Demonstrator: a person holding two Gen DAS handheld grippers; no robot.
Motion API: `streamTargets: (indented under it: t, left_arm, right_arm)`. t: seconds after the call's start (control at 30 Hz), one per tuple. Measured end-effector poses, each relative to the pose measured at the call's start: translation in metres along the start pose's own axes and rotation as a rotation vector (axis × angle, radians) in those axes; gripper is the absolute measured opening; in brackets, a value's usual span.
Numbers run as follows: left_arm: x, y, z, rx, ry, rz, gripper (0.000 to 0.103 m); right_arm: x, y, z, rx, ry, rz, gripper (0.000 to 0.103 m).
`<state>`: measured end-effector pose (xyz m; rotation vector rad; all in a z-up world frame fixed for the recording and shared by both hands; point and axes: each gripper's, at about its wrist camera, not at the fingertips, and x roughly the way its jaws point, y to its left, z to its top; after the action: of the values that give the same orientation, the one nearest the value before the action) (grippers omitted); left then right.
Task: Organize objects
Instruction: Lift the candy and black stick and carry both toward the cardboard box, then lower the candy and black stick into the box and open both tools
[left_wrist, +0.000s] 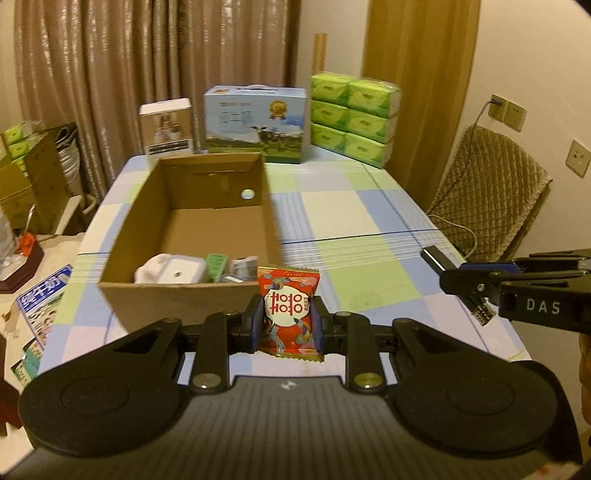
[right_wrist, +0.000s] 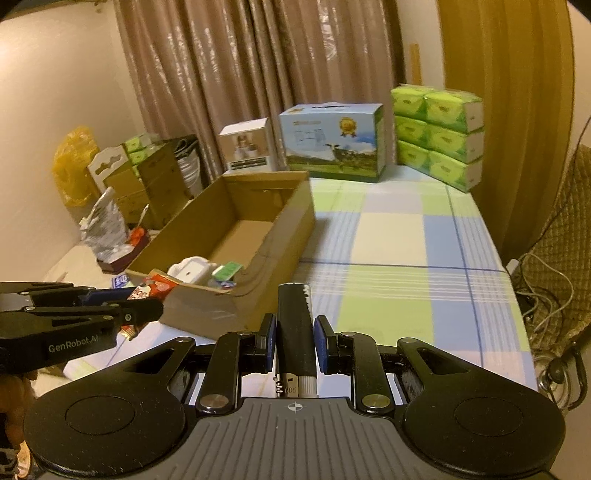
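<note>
I note left gripper (left_wrist: 289, 320) pinching red snack packet (left_wrist: 288, 308), upright; cardboard box (left_wrist: 192, 206) just ahead-left of fingers. Right gripper (right_wrist: 294, 341) clamps black lighter (right_wrist: 294, 325), long axis along fingers; box farther, ahead-left. Left nearer.

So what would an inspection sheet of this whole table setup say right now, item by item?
Surface: table under a blue, green and white checked cloth.
Job's things: open brown cardboard box holding a white lidded container, a green packet and other small items; red printed snack packet; black cylindrical lighter-like stick.
Clutter: blue cow-print carton, white product box and stacked green tissue packs at the far edge.
Grippers: left gripper shut on the snack packet; right gripper shut on the black stick.
Cables: white cord by the chair.
Surroundings: brown curtains, quilted chair, wall sockets.
</note>
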<state>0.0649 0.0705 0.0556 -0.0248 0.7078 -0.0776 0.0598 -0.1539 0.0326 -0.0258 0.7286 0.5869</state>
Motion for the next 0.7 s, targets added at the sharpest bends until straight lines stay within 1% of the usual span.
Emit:
streamTargets:
  t: [0.3,0.7]
  left_arm:
    - [-0.01,0.026,-0.004,-0.039,-0.003,0.034,0.022]
    - [-0.011,0.041,-0.004,-0.064,-0.004,0.042,0.022]
  right_arm:
    - [0.01,0.023,-0.001,-0.031,0.013,0.029,0.019]
    - [0.022,0.036,0.003,-0.058,0.022,0.048,0.019]
